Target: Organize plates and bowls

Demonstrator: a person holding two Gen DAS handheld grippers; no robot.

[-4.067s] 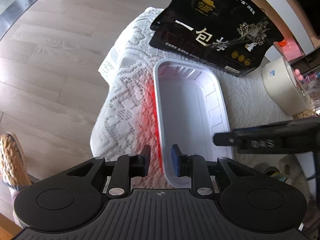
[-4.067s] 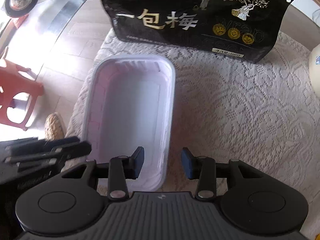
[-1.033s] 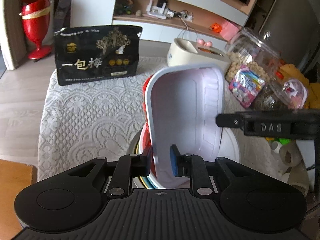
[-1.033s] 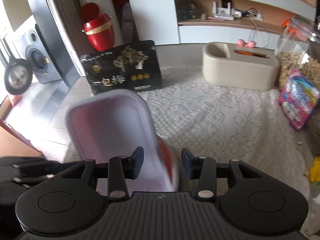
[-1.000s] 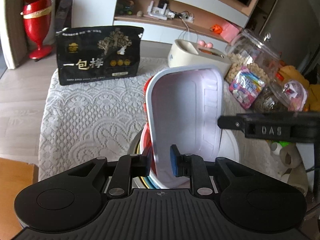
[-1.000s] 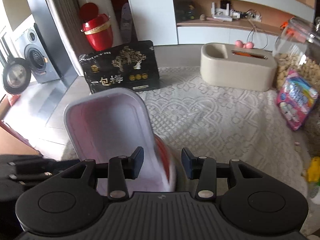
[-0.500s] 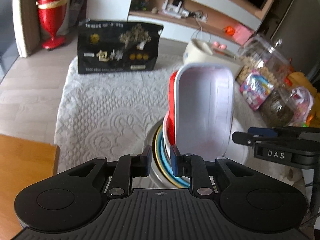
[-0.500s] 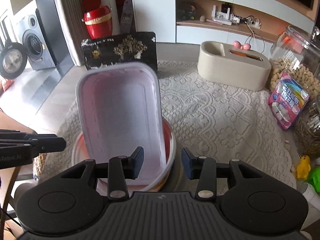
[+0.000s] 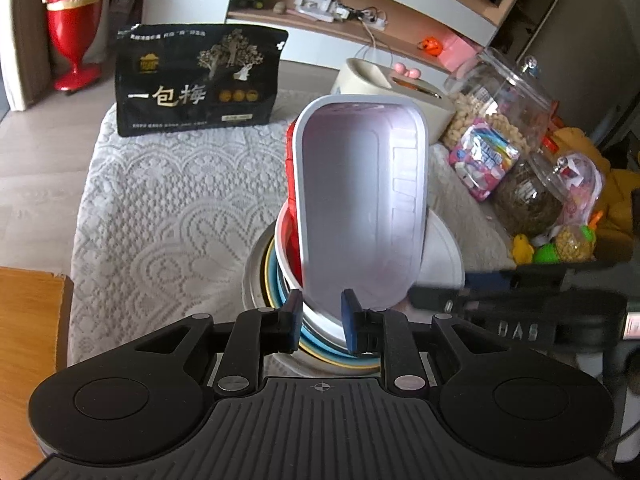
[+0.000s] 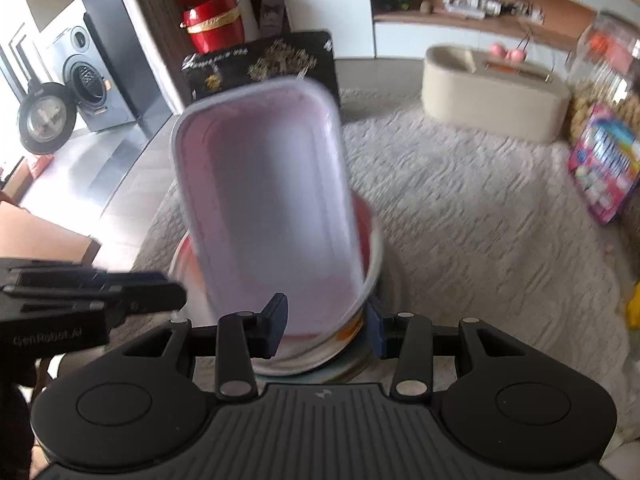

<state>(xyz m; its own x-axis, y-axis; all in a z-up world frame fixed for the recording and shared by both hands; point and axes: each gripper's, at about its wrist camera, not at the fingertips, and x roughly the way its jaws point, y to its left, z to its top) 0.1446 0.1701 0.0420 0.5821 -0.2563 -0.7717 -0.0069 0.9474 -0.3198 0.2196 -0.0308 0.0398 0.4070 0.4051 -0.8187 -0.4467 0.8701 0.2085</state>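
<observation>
Tray brought over the bowl stack — placement nearly done

Compared with a few seconds ago, when it lay flat on the lace-covered worktop point(image 9: 160, 200), the white rectangular tray point(image 9: 360, 208) has been lifted and tilted steeply, its near end lowered into the nested bowls point(image 9: 276, 280). The left gripper point(image 9: 320, 316) fingers are clamped on the tray's near rim; the right gripper point(image 10: 326, 326) fingers stand apart beside the tray's right corner, gripping nothing. The tray looks thin, glossy, red outside — empty.
</observation>
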